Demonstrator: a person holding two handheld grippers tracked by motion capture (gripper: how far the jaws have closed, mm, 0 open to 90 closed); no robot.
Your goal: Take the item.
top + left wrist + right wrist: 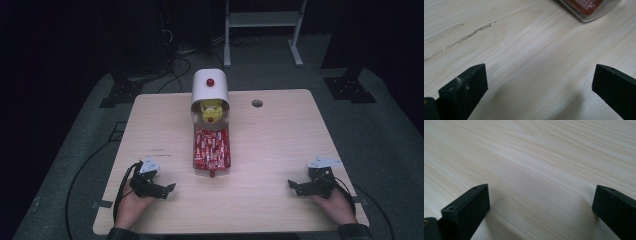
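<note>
Red-wrapped sweets in a clear plastic drawer (212, 148), pulled out below the white rounded container (210, 86), lie mid-table; left gripper (161, 189) and right gripper (300, 188) rest agape, empty (nothing started), both well apart from it

floor (390, 125): grey carpet | table (280, 150): light wood | backdrop: dark | white frame (262, 20) behind

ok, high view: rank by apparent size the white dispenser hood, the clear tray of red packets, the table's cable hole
1. clear tray of red packets and white dispenser hood: near enough alike, not ranking them.
2. cable hole, smallest by far.
</note>
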